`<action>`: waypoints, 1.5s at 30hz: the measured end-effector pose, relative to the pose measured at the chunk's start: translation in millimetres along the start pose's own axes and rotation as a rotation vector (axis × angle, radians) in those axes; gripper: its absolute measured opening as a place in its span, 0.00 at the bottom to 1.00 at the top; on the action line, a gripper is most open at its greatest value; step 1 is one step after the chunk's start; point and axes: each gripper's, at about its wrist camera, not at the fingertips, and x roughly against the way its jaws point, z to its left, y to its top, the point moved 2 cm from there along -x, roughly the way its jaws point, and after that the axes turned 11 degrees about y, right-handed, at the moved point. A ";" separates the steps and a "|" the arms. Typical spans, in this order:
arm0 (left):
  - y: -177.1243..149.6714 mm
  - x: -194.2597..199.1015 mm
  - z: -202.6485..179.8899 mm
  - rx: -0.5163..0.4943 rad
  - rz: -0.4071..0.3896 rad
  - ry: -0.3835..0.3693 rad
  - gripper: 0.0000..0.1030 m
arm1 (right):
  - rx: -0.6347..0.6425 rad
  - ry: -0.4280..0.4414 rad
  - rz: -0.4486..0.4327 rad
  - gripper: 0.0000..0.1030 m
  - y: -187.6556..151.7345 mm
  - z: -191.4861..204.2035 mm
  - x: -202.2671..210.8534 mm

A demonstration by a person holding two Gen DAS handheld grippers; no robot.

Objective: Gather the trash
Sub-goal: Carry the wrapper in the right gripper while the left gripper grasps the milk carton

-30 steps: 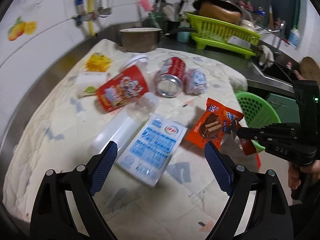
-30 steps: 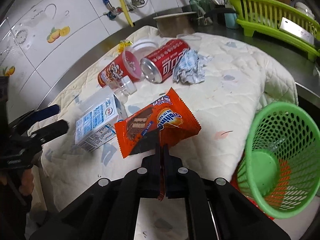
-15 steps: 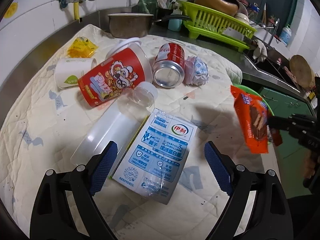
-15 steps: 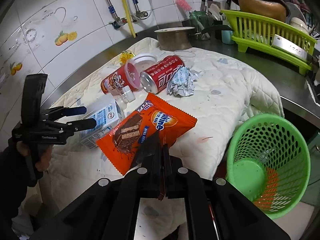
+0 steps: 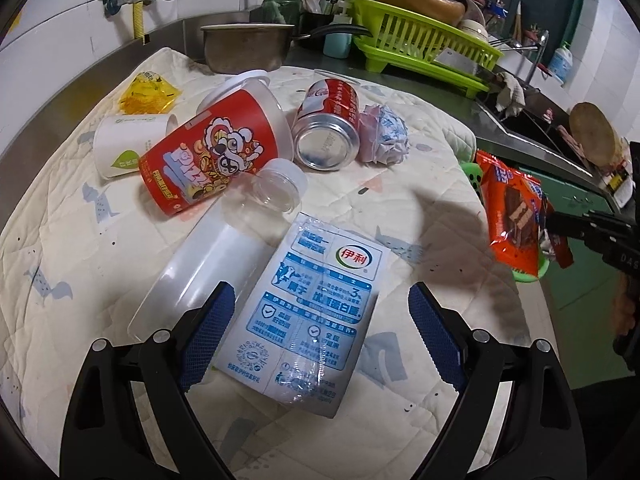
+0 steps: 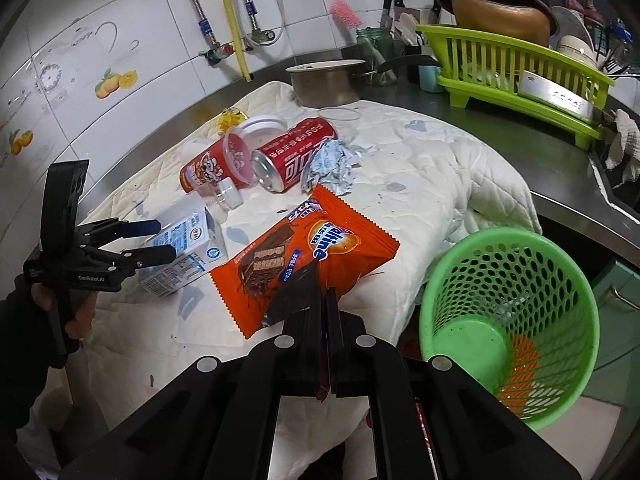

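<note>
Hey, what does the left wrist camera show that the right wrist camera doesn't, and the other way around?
Only the left wrist view shows the white paper cup lying on its side and the length of the clear plastic bottle beside the milk carton, which lies between the open left gripper fingers.

Only the right wrist view shows the inside of the green basket, with some orange and white scraps at the bottom, beside the quilted cloth.

Both show the orange snack wrapper pinched in the shut right gripper, the red can and the red printed cup.
</note>
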 end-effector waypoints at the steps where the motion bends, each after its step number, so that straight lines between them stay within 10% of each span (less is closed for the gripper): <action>1: -0.5 -0.1 0.4 -0.002 0.001 -0.002 0.84 | 0.000 -0.002 -0.001 0.02 0.2 -0.1 0.7; 26: -13.0 -12.5 -1.5 0.003 0.058 0.058 0.75 | -0.020 -0.050 -0.001 0.02 -4.5 -18.4 13.9; 45: 3.3 33.7 -44.1 0.018 -0.036 0.064 0.64 | -0.197 -0.301 0.060 0.05 -35.2 -142.1 30.8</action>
